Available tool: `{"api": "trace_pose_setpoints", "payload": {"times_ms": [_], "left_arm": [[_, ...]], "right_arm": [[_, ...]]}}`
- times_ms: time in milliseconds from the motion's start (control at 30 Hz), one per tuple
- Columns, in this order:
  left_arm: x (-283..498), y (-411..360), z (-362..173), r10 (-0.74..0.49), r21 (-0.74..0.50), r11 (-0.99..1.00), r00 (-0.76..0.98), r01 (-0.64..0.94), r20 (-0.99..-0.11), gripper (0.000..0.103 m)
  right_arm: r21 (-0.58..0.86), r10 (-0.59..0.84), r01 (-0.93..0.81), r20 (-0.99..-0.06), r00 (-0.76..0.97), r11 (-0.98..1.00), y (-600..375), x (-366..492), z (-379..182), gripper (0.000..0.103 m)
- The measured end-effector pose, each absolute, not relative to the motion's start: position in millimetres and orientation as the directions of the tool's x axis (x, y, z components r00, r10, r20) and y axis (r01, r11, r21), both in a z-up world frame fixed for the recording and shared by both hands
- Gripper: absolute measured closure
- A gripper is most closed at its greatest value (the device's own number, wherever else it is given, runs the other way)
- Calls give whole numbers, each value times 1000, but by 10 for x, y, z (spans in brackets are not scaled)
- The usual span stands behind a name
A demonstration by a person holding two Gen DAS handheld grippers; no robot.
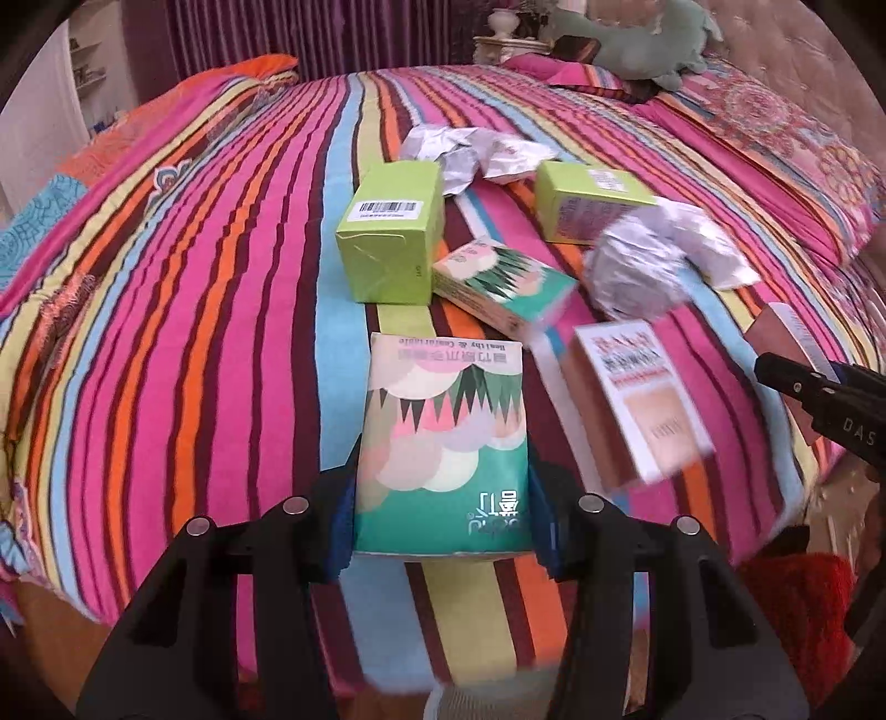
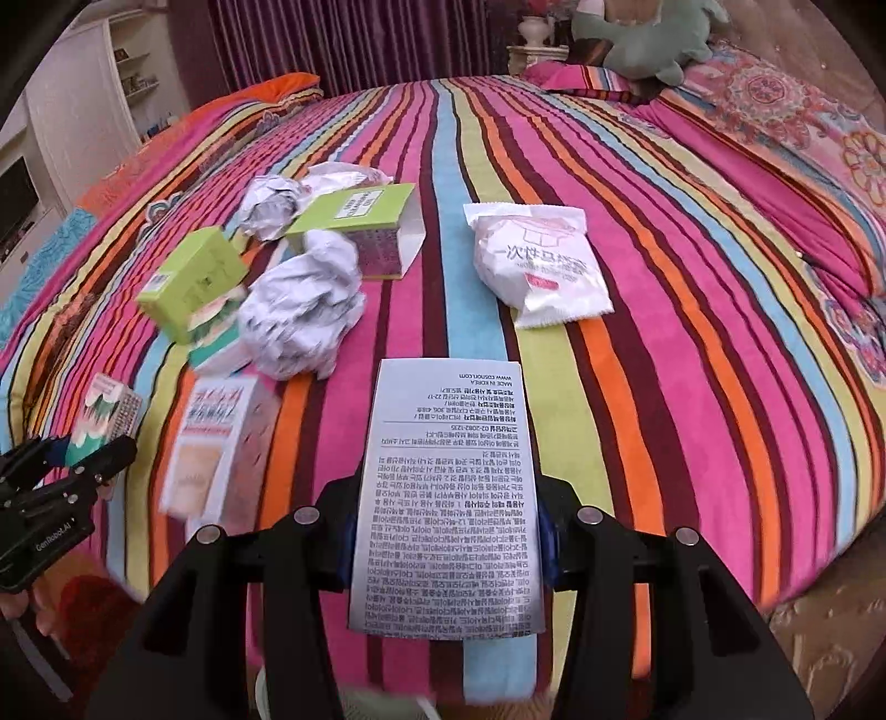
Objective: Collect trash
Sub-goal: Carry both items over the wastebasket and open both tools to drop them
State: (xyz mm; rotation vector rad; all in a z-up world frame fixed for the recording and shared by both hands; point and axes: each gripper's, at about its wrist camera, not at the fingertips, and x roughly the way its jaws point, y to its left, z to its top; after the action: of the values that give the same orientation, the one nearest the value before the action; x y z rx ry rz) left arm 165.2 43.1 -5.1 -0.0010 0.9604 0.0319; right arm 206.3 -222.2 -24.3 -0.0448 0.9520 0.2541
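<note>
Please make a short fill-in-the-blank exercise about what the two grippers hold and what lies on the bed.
1. The left gripper is shut on a ____ tissue pack.
2. The right gripper is shut on a grey box covered with printed ____.
3. The bedspread has a pattern of coloured ____.
4. The white sachet lies to the ____ of the paper ball in the right wrist view.

Missing words: green; text; stripes; right

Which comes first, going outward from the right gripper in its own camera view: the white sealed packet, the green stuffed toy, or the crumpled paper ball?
From the right gripper, which is shut on a printed box:
1. Crumpled paper ball, ahead to the left.
2. White sealed packet, ahead, slightly right.
3. Green stuffed toy, at the bed's far end.
</note>
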Motion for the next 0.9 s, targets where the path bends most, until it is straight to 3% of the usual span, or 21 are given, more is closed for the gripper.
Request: {"api": "trace_pose_setpoints", "payload": {"times_ms": [233,433,633,867,900], "left_arm": [[860,304,-73,-55,-35,998,531,47,-846,54],[199,190,-624,-167,-154,986,354,64,-920,54],[67,83,-1276,-241,-243,970,122,-4,-963,54],[91,53,-1628,-244,-240,968,-48,-70,-969,52],[80,57,-1643,-230,-225,971,-65,-75,-971,51]], "right_arm": [[167,282,-266,-829,484,949,-2257,1304,-250,58],[287,355,-251,-888,294,925,-2175,645,-747,58],[320,339,-198,-938,69,926,-2024,489,-1418,58],[355,343,-135,-933,-107,925,-1922,655,-1832,57],[345,329,-143,-936,-128,928,-1898,619,-1860,54]]}}
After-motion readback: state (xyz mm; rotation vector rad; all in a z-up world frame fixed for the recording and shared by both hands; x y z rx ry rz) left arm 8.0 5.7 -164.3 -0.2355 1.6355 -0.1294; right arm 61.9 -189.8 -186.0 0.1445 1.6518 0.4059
